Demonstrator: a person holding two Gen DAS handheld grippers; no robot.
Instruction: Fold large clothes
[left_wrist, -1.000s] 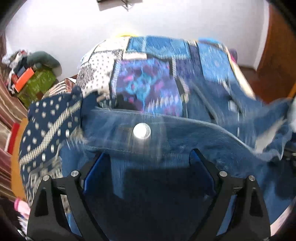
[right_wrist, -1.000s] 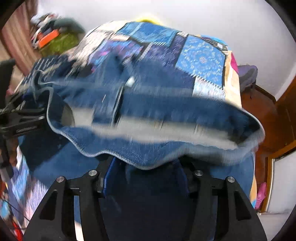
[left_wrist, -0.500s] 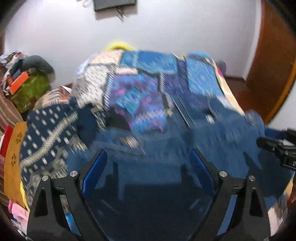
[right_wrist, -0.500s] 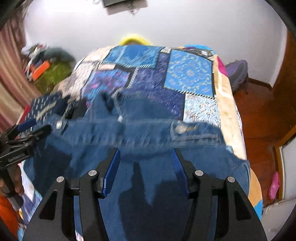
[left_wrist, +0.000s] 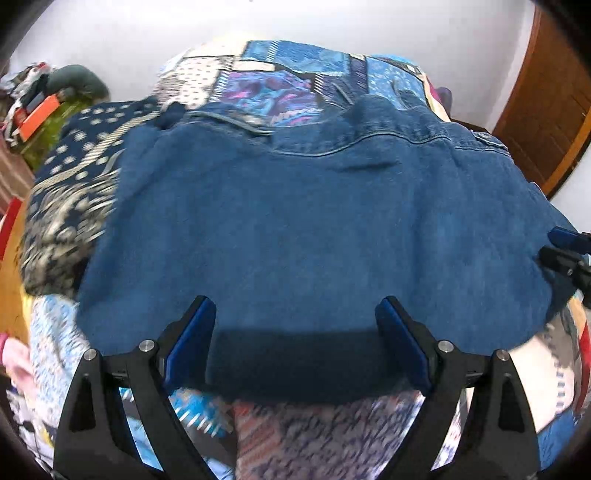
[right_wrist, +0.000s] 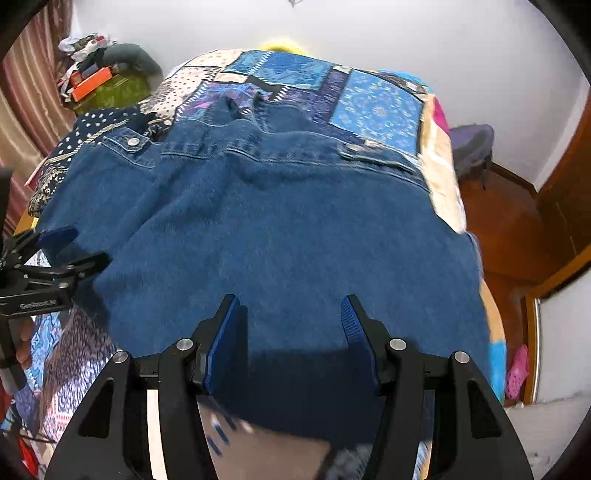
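A large blue denim jacket (left_wrist: 314, 229) lies folded and spread flat on the patchwork bedspread (left_wrist: 280, 85). It also shows in the right wrist view (right_wrist: 288, 236). My left gripper (left_wrist: 295, 332) is open and empty above the jacket's near fold edge. My right gripper (right_wrist: 291, 328) is open and empty above the same edge, further right. The left gripper's fingers (right_wrist: 55, 258) show at the left of the right wrist view. The right gripper's fingers (left_wrist: 565, 254) show at the right of the left wrist view.
A dark dotted cloth (left_wrist: 85, 155) lies bunched at the bed's left. A pile of clothes and boxes (right_wrist: 99, 81) stands by the far left wall. A wooden door (left_wrist: 546, 96) and brown floor (right_wrist: 513, 225) are to the right of the bed.
Both grippers have let go of the jacket and drawn back. The raised denim edge has dropped forward and the jacket has settled flat on the bed.
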